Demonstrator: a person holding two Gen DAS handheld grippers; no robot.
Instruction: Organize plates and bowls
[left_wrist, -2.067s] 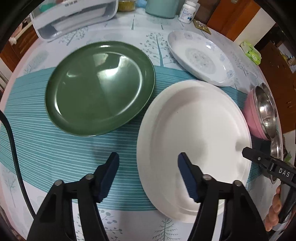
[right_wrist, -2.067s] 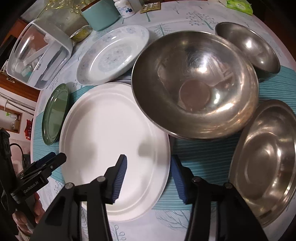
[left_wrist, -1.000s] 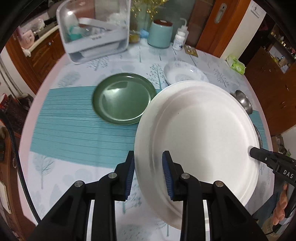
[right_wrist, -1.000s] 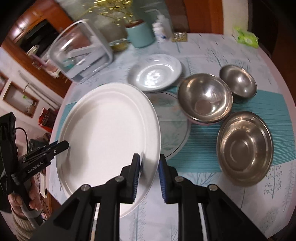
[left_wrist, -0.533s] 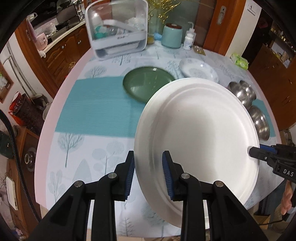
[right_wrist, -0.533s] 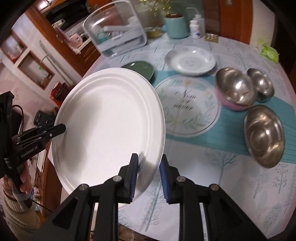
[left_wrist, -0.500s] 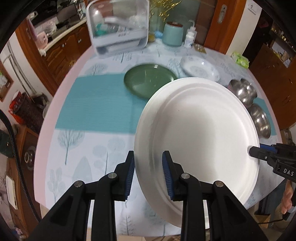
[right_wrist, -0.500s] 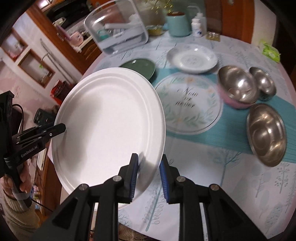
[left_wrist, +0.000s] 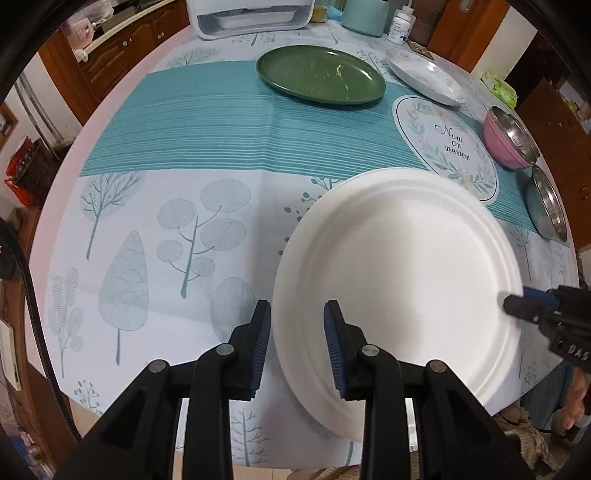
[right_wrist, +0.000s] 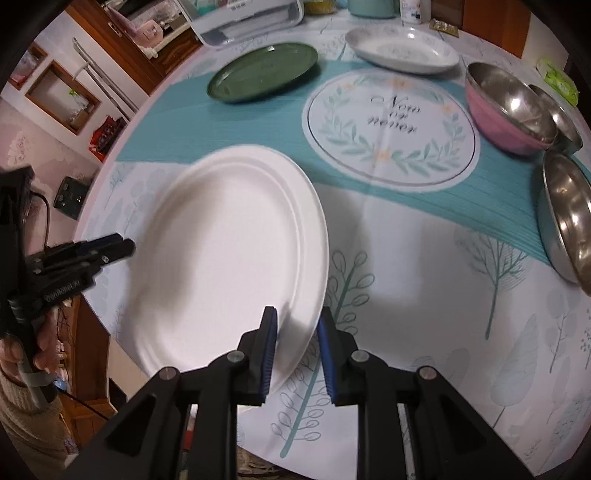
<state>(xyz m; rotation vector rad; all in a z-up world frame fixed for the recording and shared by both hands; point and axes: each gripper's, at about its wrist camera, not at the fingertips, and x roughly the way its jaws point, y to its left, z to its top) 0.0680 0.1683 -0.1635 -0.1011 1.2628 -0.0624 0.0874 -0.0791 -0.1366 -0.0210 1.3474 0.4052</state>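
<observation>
Matt white against gloss and steel

I see a matt, paper-like white plate (left_wrist: 399, 266), a glossy green plate (left_wrist: 321, 79), shiny metal bowls (right_wrist: 565, 218), ribbed blue gripper pads (left_wrist: 334, 349), and a smooth printed tablecloth (left_wrist: 166, 229).

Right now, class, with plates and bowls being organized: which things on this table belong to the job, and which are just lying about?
Belong to the job:
- white plate, gripped by both tongs, left and right
- green plate
- patterned plate
- pink bowl
- steel bowls

Just lying about:
- clear container
- teal canister
- pill bottle
- green packet
</observation>
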